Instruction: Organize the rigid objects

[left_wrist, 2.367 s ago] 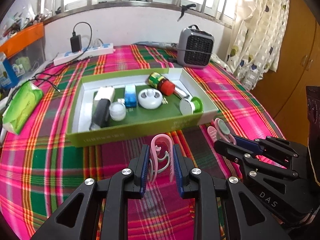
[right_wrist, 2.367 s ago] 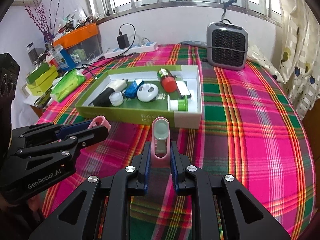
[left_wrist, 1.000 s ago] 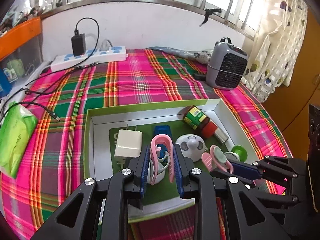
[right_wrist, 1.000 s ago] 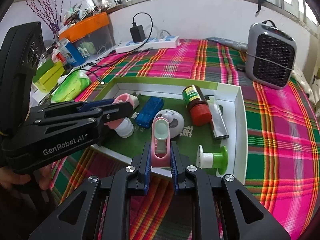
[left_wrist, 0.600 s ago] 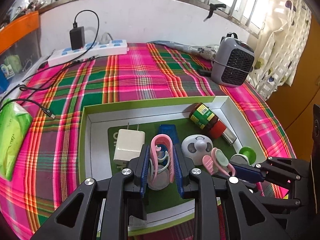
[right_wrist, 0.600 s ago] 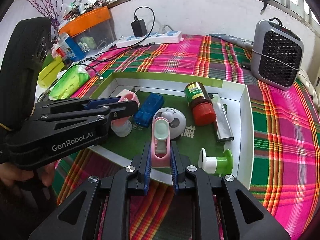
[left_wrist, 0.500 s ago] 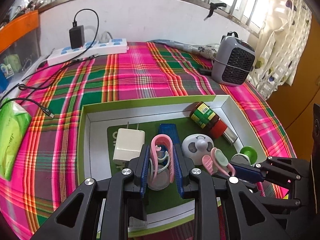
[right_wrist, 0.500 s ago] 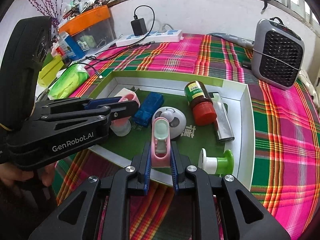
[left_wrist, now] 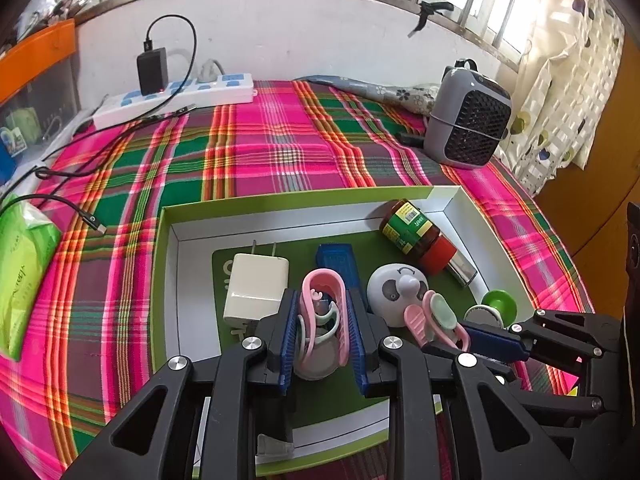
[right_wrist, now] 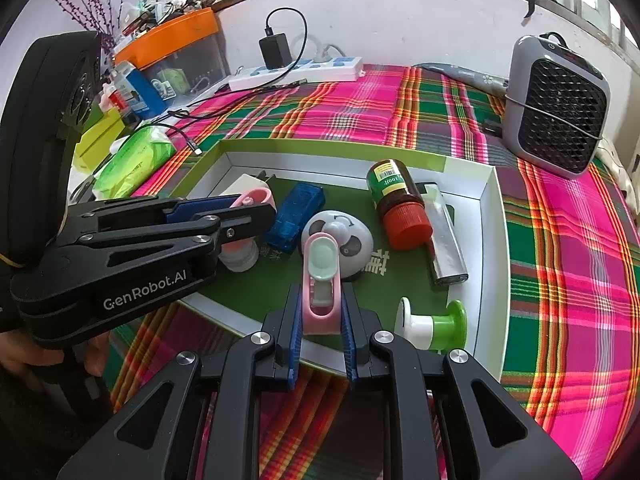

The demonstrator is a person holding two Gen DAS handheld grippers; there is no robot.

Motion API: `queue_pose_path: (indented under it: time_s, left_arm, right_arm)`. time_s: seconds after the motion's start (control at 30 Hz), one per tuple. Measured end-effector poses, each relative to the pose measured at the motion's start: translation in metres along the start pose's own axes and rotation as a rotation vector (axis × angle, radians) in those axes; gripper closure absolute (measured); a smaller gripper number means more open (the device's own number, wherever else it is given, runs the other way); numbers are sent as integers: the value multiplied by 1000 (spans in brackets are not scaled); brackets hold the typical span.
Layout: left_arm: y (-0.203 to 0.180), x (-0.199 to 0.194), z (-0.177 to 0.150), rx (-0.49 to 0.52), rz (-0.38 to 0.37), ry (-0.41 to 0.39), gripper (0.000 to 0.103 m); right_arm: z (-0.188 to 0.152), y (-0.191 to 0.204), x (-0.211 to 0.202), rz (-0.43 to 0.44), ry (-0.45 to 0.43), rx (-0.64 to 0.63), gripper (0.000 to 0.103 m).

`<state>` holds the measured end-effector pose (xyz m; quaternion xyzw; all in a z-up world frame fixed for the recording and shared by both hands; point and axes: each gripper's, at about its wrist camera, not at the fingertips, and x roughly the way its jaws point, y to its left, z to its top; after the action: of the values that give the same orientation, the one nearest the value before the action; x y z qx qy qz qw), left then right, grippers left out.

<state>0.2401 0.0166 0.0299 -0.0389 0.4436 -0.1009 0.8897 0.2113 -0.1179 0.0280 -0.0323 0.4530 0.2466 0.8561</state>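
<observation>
Left wrist view shows the left gripper (left_wrist: 322,322) clamped on a pink clip (left_wrist: 324,300), held above the green box (left_wrist: 280,196) that sits on the plaid-covered table (left_wrist: 260,152). Right wrist view shows the right gripper (right_wrist: 320,320) closed on a second pink clip with a pale green pad (right_wrist: 321,280), poised over the near edge of the same box. Both clips are over the box but neither has been let go, so they are not yet stored. Already lying inside the box are a white charger plug (left_wrist: 256,284), a blue stick-shaped piece (right_wrist: 296,214), a white round panda-faced item (right_wrist: 344,240), a brown bottle with a red cap (right_wrist: 396,200), a silver lighter-like object (right_wrist: 444,236), a green and white spool-shaped item (right_wrist: 432,322) and a small pale jar (right_wrist: 240,258) partly hidden under the left gripper. Judging by that, most of the sorting looks done: the loose rigid things seem gathered in the box and no others show on the cloth near it. What appears left is to lower each clip into a free patch of the box floor and open the jaws. The centre is crowded, so the clips may end up resting on other items.
</observation>
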Motion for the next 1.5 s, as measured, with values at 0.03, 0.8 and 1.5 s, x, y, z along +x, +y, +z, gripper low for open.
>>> queue_pose_path:
  time_s: [0.03,0.8,1.5]
  left_arm:
    - [0,0,0,0,0,2,80]
    - [0,0,-1,8,30,2,70]
    - [-12,-48,-20,6,79,-80,66]
  right_arm:
    - [0,0,0,-1,0,1,84]
    - [-1,-1,-3,-6,-8,29,67]
    - [-11,3,-29,-62,-82,54,67]
